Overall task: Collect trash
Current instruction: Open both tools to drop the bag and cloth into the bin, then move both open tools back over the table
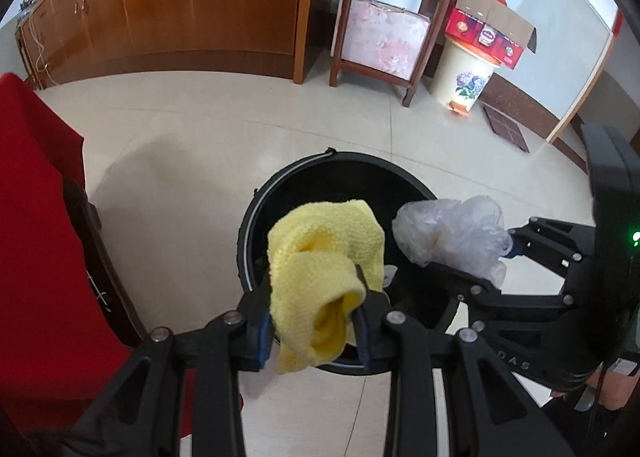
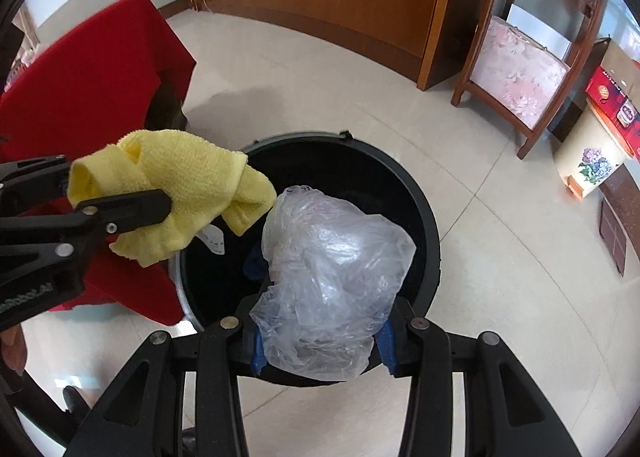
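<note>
A black round bin stands on the tiled floor below both grippers; it also shows in the right wrist view. My left gripper is shut on a crumpled yellow cloth and holds it over the bin's near rim. The cloth also shows in the right wrist view, at the bin's left edge. My right gripper is shut on a crumpled clear plastic bag above the bin opening. In the left wrist view the bag hangs over the bin's right side. Some scraps lie inside the bin.
A table under a red cloth stands close on the left. Wooden cabinets line the far wall. A wooden chair with a floral cushion and a cream pedal bin topped by a red cardboard box stand beyond.
</note>
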The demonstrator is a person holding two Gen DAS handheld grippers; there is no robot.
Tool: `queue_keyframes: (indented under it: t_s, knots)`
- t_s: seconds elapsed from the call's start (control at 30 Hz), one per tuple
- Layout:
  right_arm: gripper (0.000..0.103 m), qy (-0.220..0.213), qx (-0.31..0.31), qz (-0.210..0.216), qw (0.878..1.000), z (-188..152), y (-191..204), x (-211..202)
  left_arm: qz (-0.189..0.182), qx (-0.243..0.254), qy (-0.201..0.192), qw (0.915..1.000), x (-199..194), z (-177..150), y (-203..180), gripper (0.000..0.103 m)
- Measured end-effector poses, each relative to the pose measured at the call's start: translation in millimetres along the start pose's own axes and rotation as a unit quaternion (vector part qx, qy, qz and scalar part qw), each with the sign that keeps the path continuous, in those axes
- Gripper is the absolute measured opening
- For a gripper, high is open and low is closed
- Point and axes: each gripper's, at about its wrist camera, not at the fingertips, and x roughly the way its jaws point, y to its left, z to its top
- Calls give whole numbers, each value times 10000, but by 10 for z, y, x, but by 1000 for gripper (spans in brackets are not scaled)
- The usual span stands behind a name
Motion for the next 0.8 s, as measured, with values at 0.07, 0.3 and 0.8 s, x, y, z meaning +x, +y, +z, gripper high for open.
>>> queue_keyframes:
  t_s: [0.07,0.3,0.8]
  knots:
    - [45,33,-58,8,10000,-16,6,46,-100,-59,51,9999,40,-12,-1,36]
    - [103,-163,-187,-645,9976,-137,-51,71,275,-218,-345,9988,-81,-74,44,101]
    - [103,-453,216,-1090,9928,-215,-140,-377,838,-229,-596,9944,-494,-271,246,103]
